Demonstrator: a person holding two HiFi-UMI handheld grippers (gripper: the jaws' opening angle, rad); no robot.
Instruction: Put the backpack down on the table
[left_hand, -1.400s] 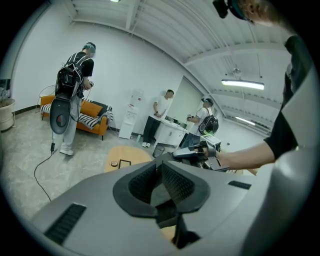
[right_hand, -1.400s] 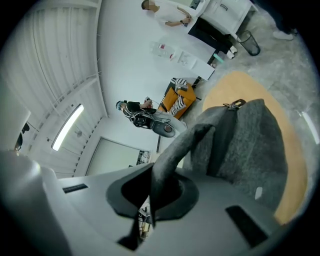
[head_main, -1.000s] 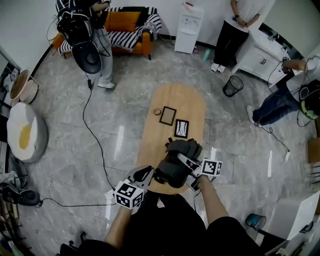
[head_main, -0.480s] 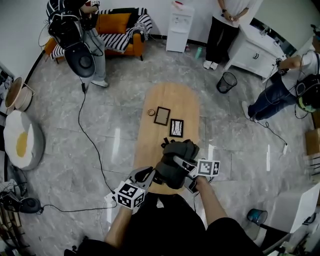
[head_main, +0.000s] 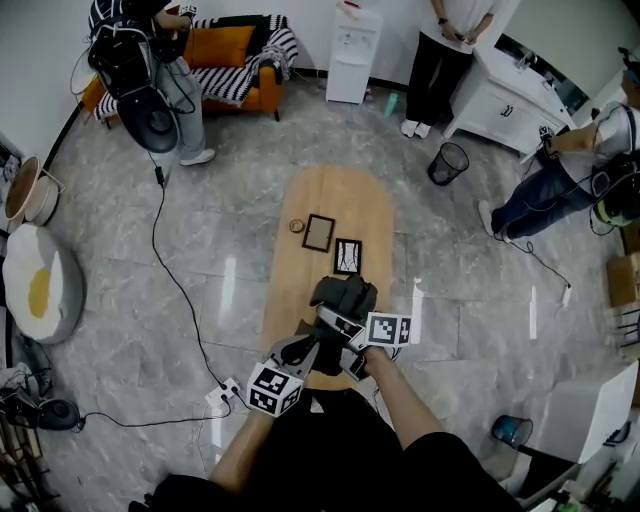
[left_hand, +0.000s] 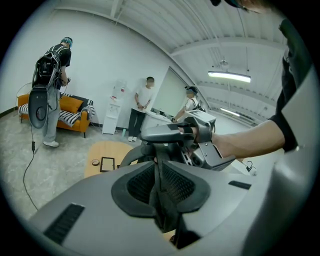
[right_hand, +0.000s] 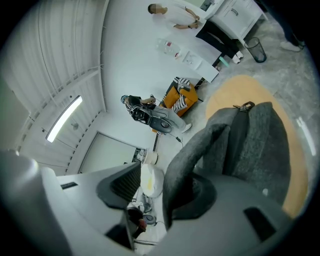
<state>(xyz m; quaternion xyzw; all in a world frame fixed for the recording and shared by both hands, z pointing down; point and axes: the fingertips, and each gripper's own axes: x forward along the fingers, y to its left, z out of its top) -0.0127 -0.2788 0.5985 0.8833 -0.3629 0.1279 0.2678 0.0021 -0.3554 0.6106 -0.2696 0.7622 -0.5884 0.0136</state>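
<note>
Backpack (head_main: 342, 298) at bench (head_main: 335, 200) near end. Left gripper (left_hand: 159, 172) jaws clamped on strap (left_hand: 160, 200); right gripper (right_hand: 160, 195) jaws just opened, shoulder loop (right_hand: 187, 155) loose between them. Withdrawal could snag it, dragging backpack off edge.

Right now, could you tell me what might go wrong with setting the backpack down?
The jaws of the right hand-held gripper have just been opening, a strap loose between them; the backpack, at the near end of the table, could tip off the edge. Pushed forward, it could strike the picture frames.
</note>
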